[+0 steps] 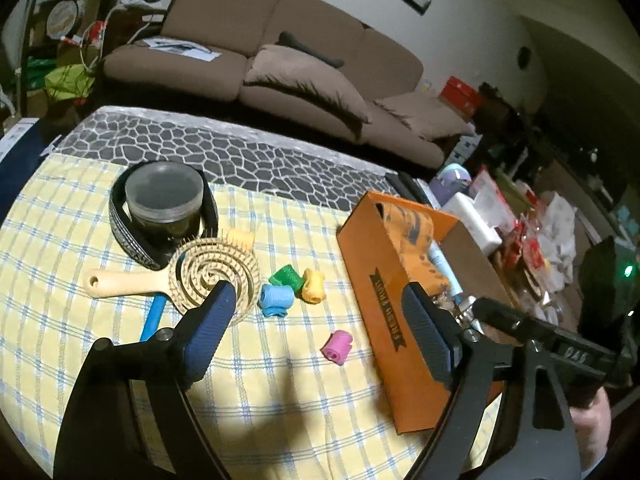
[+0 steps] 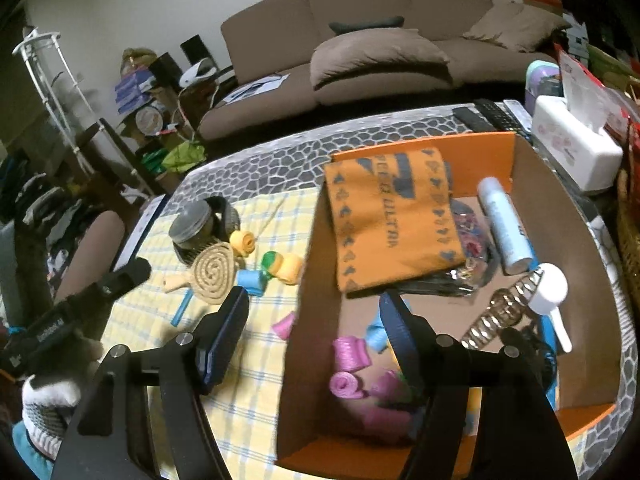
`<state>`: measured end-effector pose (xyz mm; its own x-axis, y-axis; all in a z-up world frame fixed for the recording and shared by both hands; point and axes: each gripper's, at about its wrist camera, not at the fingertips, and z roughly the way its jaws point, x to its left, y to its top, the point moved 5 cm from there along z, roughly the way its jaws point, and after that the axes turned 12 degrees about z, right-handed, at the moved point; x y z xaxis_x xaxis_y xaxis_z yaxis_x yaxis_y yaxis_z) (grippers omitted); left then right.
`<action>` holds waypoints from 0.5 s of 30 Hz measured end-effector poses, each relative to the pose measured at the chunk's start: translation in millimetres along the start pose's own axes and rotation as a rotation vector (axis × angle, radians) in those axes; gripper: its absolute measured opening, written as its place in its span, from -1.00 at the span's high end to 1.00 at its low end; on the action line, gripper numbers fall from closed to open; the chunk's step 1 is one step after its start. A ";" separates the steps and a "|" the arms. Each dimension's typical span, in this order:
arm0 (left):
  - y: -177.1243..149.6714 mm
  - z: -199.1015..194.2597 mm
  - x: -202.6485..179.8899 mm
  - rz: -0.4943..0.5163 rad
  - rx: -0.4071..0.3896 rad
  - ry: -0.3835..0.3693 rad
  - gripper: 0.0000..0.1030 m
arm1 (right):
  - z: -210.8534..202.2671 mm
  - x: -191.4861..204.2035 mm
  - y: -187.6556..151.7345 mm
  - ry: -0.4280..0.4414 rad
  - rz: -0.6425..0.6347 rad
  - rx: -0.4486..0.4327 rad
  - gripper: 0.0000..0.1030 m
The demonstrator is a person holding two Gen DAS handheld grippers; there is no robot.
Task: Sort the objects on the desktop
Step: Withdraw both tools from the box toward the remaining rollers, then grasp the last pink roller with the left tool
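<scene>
Both grippers' jaws open and empty, angled down: left gripper over checked cloth, right gripper astride orange box wall.

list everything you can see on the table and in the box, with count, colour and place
hair rollers on cloth: five, orange, green, yellow, blue, pink, beside the brush
hair rollers in box: several, mostly pink, some blue, near corner
brush: one, wooden, spiral, on cloth
jar: one, dark, grey lid, inside the headband
headband: one, black and patterned, ringing the jar
blue stick: one, under the brush handle
box: one, orange, right of cloth
spray bottle: one, pale blue, in box
watch: one, metal, in box
left gripper: open, empty
right gripper: open, empty, over box edge
</scene>
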<state>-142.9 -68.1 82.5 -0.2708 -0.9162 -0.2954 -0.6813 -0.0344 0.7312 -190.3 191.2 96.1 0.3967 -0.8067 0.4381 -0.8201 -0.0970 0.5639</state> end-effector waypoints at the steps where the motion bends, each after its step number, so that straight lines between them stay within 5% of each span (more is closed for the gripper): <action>1: -3.1 6.0 -0.7 0.010 0.012 -0.005 -0.61 | 0.6 2.1 0.2 0.004 0.002 -0.002 -0.35; 7: -20.4 42.4 -24.2 0.143 0.074 -0.017 -0.52 | 0.8 8.6 3.4 0.027 0.015 -0.014 -0.36; 15: -44.6 98.9 -61.2 0.317 0.160 -0.017 0.00 | 0.9 1.0 4.9 0.028 0.031 -0.012 -0.36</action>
<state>-163.2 29.0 7.2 -0.4962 -0.8644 -0.0807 -0.6592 0.3146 0.6830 -194.3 189.4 98.7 0.3829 -0.7927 0.4744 -0.8272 -0.0655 0.5581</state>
